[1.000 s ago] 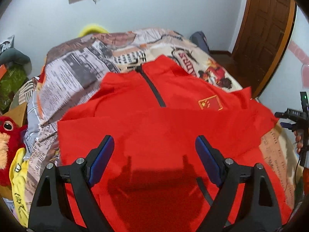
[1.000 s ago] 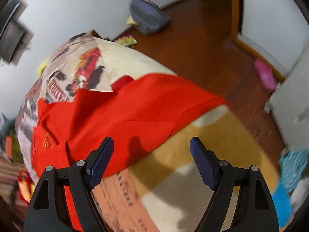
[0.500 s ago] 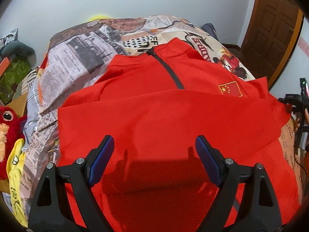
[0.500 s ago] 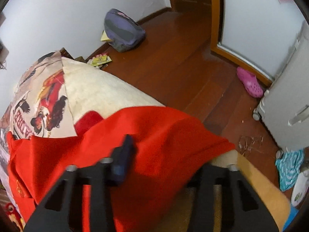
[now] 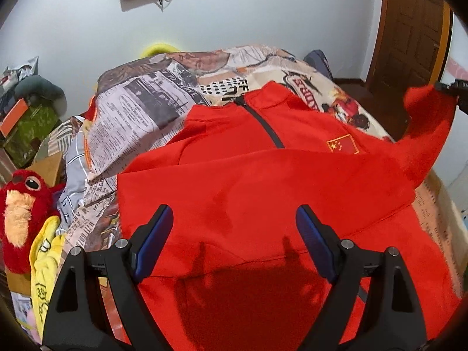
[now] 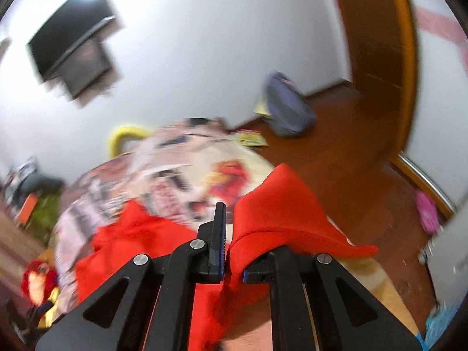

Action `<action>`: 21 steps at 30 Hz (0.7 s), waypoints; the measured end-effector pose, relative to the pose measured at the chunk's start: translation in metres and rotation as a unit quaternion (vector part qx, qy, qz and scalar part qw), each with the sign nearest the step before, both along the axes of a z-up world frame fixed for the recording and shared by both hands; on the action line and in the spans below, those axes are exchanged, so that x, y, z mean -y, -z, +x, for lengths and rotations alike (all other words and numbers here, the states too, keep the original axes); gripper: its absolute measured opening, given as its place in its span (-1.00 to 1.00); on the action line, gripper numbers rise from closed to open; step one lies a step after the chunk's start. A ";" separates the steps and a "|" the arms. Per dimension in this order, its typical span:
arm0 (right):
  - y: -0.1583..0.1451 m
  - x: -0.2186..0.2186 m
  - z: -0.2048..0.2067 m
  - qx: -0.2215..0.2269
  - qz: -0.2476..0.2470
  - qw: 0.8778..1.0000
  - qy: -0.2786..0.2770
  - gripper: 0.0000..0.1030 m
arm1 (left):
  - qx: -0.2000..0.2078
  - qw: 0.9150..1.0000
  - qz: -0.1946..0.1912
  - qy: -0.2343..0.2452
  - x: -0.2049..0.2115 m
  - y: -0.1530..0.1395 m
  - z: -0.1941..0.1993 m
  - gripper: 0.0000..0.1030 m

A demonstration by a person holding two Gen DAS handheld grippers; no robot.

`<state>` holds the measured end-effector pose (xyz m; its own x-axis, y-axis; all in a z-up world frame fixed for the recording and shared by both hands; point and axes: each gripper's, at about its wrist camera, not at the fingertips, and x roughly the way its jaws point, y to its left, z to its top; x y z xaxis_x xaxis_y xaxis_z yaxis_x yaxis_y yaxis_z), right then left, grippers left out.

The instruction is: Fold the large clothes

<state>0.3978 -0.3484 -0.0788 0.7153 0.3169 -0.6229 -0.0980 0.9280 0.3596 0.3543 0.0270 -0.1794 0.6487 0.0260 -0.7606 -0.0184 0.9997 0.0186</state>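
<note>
Right wrist view shows the right gripper (image 6: 231, 241) pinched tight on a red sleeve (image 6: 280, 204), where a second ago it was wide open and holding nothing. The sleeve now stands up off the bed (image 6: 187, 163) like a little tent, and this picture is blurry, so the hand looks to be moving. From the left wrist view, the red zip jacket (image 5: 263, 187) lies flat on the newspaper-print bedspread (image 5: 140, 111), with its collar at 12 o'clock and a small flag badge (image 5: 342, 143) toward 2 o'clock. The lifted sleeve shows at 2 o'clock there, hanging from the right gripper at the edge. The left gripper (image 5: 234, 239) hangs wide open above the jacket's lower half and holds nothing. A red plush bird (image 5: 23, 216) sits off the bed at 9 o'clock. With the sleeve caught, I think the next step is to carry it across the chest and lay it flat. The cloth looks soft and could slip or bunch.
</note>
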 end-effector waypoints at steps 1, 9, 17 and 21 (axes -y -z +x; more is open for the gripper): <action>-0.005 -0.015 -0.004 0.006 0.001 1.000 -0.019 -0.86 | 0.002 1.000 -0.004 -0.001 -0.002 -0.002 -0.002 0.66; 0.019 -0.121 -0.015 -0.042 0.022 0.989 -0.139 -0.85 | 0.008 1.000 -0.014 -0.002 -0.013 -0.014 -0.021 0.66; 0.094 -0.196 -0.039 -0.142 -0.044 0.964 -0.221 -0.78 | -0.020 1.000 -0.015 0.004 -0.025 0.001 -0.038 0.66; 0.114 -0.203 -0.057 -0.178 -0.074 0.950 -0.246 -0.77 | -0.030 0.999 -0.007 0.008 -0.025 0.009 -0.046 0.66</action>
<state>0.3411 -0.1450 -0.1927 0.2401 0.4481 -0.8612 -0.4296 0.8445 0.3196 0.3086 0.0519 -0.1882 0.6023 0.0058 -0.7983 -0.0017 1.0000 0.0060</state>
